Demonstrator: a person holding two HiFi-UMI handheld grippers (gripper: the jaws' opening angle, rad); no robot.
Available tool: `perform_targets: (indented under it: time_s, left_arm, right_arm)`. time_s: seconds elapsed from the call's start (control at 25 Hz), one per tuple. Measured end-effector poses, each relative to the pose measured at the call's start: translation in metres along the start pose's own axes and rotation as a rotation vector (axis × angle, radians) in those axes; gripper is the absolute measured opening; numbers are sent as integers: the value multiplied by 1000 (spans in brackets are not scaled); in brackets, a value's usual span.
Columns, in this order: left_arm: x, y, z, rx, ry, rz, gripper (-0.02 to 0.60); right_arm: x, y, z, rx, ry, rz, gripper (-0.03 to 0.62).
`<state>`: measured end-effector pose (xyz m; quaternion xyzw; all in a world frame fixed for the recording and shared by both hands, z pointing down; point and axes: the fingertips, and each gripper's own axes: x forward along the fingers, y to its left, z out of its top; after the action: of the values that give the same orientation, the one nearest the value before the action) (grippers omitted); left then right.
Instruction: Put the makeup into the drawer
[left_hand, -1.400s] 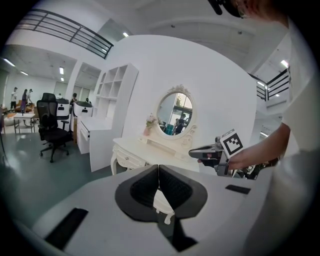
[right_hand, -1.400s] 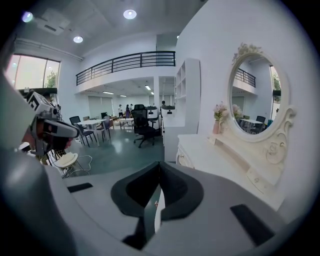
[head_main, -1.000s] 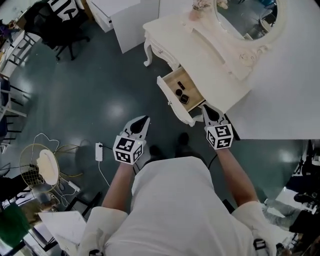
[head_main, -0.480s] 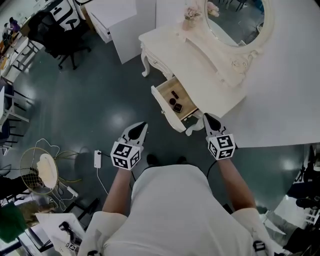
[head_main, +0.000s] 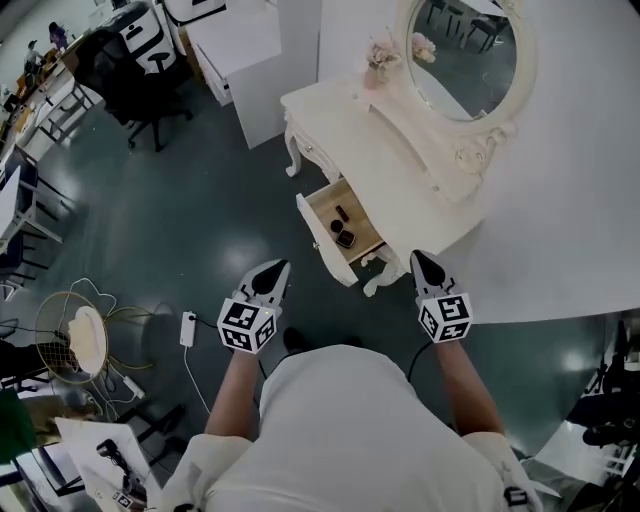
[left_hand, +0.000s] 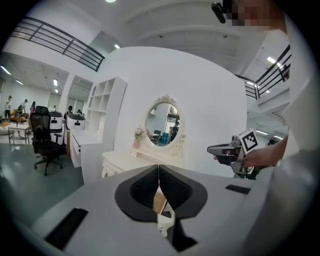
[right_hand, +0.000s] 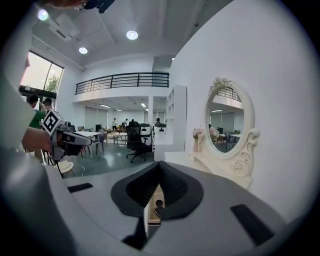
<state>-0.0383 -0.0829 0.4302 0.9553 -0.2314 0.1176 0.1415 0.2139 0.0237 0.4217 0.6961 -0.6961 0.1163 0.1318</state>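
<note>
Pale wood lines the open drawer (head_main: 345, 232) of the cream bench (head_main: 350, 120). Inside, lying close together: 2 dark makeup pieces (head_main: 345, 237). Pressed together on nothing: left tongs (head_main: 280, 266) and right tongs (head_main: 417, 257), both held well short of the drawer. No further makeup seen on the bench top. Judged: placing done; possibly left, closing the drawer.

Left gripper (head_main: 272, 273) held forward with jaws closed and empty, right gripper (head_main: 424, 264) held alongside, jaws likewise closed, nothing between them.
</note>
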Motion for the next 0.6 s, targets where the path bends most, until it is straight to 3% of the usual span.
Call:
perform_targets:
  time_s: [0.6]
  left_arm:
    - [-3,-7,2,-2,-17,35,17]
  right_arm:
    - [1,0,4,-8,-18,35,29]
